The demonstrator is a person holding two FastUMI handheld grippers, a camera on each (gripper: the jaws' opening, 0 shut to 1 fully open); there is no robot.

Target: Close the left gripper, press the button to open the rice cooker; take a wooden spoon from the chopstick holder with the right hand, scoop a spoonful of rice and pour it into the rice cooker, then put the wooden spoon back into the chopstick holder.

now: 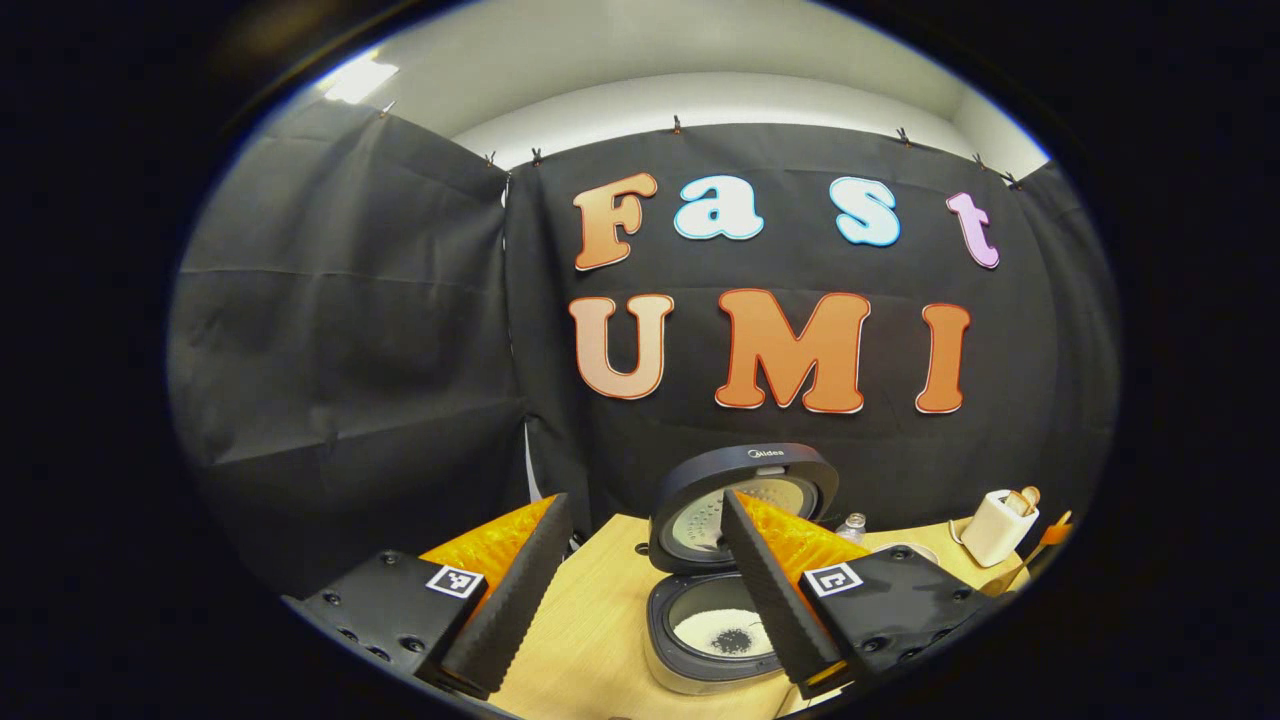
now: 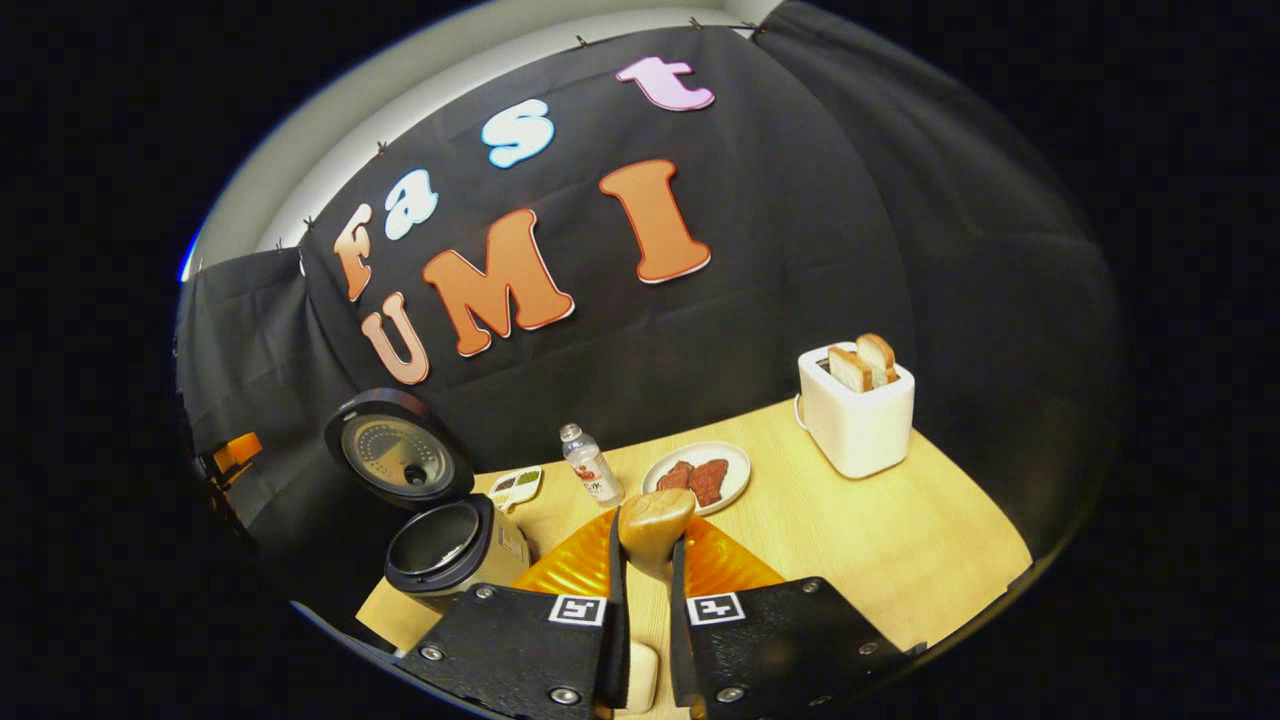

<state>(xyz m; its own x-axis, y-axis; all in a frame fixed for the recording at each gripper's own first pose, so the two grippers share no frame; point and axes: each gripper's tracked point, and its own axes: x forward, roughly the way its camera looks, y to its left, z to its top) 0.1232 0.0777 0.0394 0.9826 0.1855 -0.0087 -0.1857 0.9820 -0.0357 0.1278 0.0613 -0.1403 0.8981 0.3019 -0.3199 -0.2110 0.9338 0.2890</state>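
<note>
Two steps look done: the rice cooker (image 1: 735,560) stands on the bench (image 1: 590,620) with its lid up and white rice in its pot, and the right tool (image 2: 648,545) has its fingers narrowed onto the wooden spoon (image 2: 655,522), bowl upward. Whether the spoon carries rice I cannot tell, so returning it to the chopstick holder remains, perhaps a pour too. Left tool (image 1: 640,590) hangs wide apart, holding nothing, before the cooker.
</note>
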